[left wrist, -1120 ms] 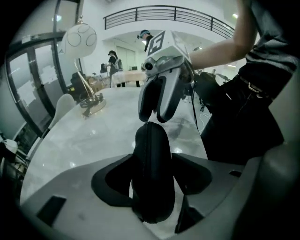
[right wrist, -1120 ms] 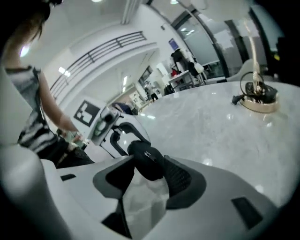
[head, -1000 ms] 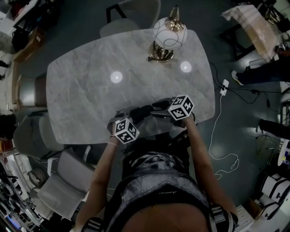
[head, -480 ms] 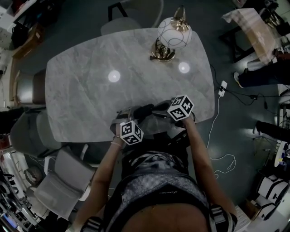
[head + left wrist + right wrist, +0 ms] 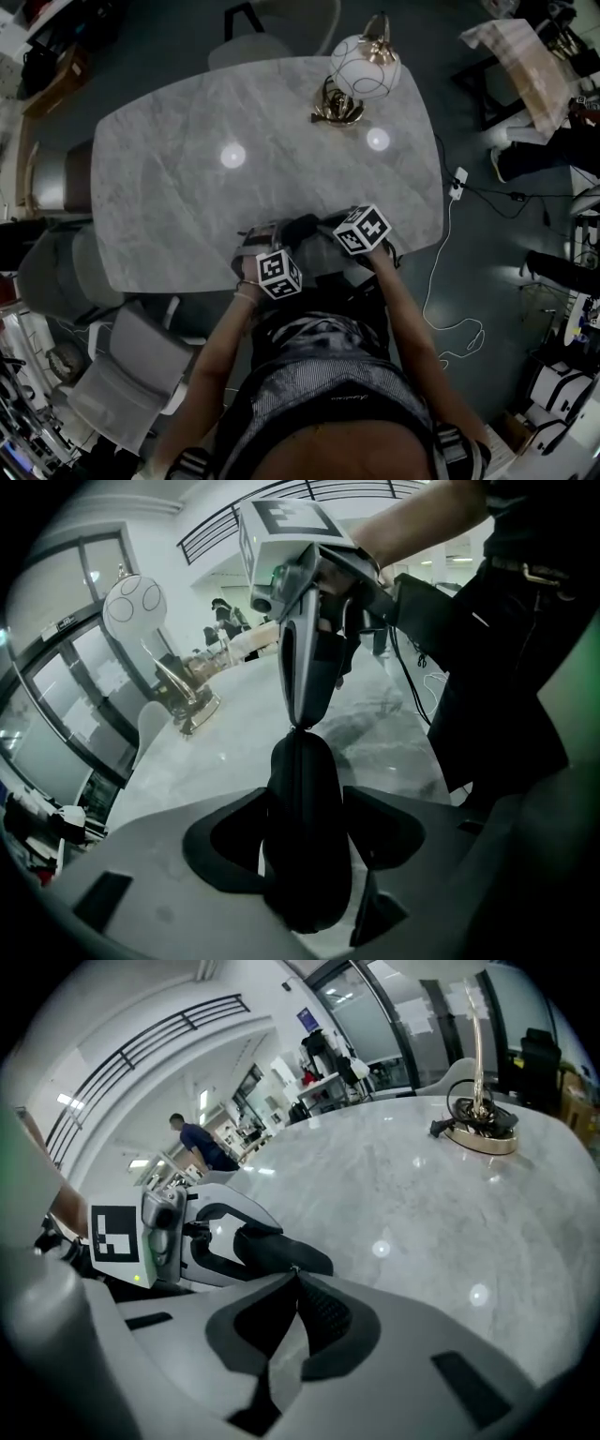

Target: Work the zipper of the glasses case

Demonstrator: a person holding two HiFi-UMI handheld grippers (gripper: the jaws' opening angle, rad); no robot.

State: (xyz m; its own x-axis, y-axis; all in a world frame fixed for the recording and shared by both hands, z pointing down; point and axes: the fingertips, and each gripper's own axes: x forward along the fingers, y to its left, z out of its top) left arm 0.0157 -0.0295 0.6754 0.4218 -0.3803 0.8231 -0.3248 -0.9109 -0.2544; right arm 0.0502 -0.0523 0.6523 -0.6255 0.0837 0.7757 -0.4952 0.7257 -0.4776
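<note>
The fingers of the left gripper (image 5: pixel 309 844) clamp the black glasses case (image 5: pixel 303 775) at the near edge of the table (image 5: pixel 187 187). The fingers of the right gripper (image 5: pixel 293 1275), just closed, pinch the zipper pull (image 5: pixel 294 1267) at the case's end.

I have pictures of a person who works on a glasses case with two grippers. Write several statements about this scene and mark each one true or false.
1. The left gripper is clamped on the dark glasses case. True.
2. The right gripper has its jaws wide apart. False: they have just been closing and meet at the end of the case.
3. A lamp stands at the far side of the table. True.
4. The case lies in the middle of the table. False: it is by the near edge, in the left gripper.
</note>
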